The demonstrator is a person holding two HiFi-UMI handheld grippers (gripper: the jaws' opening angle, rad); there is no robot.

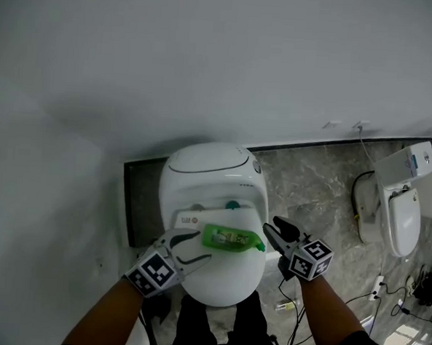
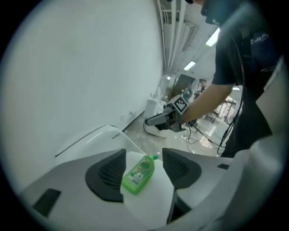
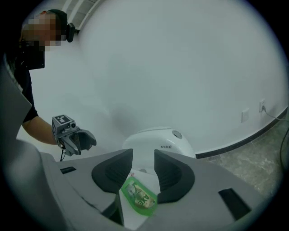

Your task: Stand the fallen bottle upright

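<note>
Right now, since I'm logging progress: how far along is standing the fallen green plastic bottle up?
Done: nothing yet; the green plastic bottle lies on its side on the white toilet lid. In hand: the left gripper and right gripper flank it, jaws apart, neither pressing on it. Left: grip it, tip it upright, release.

- The bottle [image 1: 232, 239] lies on its side on the closed lid of the toilet [image 1: 209, 168] in front of you, with its cap toward your right.
- Your left gripper [image 1: 195, 248] sits just beside the bottle's base end, and your right gripper [image 1: 269, 231] just beside its cap end.
- The toilet backs onto the wall [image 1: 208, 58].
- A second toilet [image 1: 407, 216] stands well apart, far to your right.
</note>
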